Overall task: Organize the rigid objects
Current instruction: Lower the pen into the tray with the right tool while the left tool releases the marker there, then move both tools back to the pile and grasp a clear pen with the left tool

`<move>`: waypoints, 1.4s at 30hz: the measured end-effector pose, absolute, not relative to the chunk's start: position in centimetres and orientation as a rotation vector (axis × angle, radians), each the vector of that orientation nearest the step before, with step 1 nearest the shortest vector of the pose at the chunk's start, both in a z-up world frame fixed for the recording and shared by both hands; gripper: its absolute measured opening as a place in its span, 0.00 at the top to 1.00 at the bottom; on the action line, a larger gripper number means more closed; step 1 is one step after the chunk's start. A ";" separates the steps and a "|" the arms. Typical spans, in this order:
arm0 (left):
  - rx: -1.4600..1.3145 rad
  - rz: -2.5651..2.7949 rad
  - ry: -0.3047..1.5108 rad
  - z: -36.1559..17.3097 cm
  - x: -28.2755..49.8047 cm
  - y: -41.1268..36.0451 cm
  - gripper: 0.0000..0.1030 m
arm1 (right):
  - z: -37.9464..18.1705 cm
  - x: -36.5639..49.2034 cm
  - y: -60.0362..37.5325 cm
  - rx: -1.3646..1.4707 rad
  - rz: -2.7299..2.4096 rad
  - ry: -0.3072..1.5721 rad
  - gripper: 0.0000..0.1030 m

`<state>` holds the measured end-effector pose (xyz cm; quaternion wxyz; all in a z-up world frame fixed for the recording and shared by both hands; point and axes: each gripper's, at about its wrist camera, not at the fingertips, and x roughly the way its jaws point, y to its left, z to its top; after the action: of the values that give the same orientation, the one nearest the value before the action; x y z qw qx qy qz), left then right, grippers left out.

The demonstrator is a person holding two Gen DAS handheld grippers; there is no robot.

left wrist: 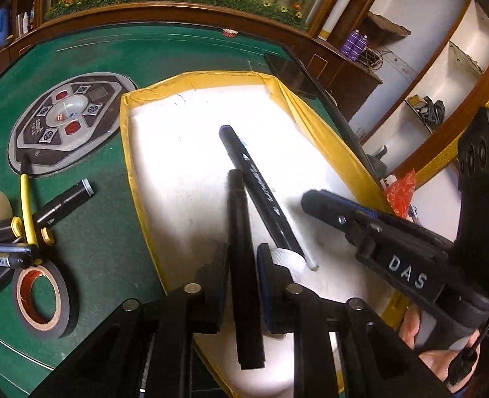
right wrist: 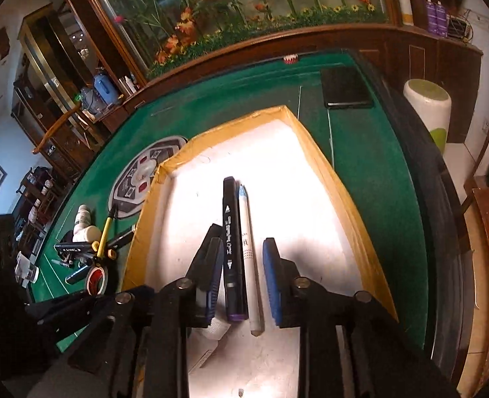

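Tray (left wrist: 135, 179), yellow-edged, white floor, on green surface (left wrist: 105, 248): collecting point. Contents: black marker (right wrist: 231, 248) and white pen (right wrist: 249, 258), side by side. Left gripper (left wrist: 242, 282): jaws closed on a second black marker (left wrist: 244, 265), held over the tray, seemingly for placing. Right gripper (right wrist: 241, 275): jaws open, straddling the laid pair. Unsorted beside the tray: markers, tape roll (left wrist: 42, 298).
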<state>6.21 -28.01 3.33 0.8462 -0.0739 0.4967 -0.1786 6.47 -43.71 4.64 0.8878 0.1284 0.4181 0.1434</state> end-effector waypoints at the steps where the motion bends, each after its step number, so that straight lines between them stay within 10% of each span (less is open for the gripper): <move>1: -0.156 -0.386 1.045 3.5 6.0 -28.0 0.69 | 4.7 6.4 -43.8 0.273 0.299 0.862 0.77; 7: -0.140 -0.420 1.009 4.5 4.3 -28.5 0.41 | 5.0 6.5 -44.0 0.284 0.293 0.841 0.77; 42: -0.089 -0.040 0.900 3.1 1.8 4.6 0.31 | 6.4 1.8 -30.6 0.298 0.874 0.830 0.64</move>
<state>1.77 4.56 3.13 0.8993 -0.0430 0.4349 -0.0193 1.82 -30.58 6.45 0.8134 0.1398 0.3889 0.4093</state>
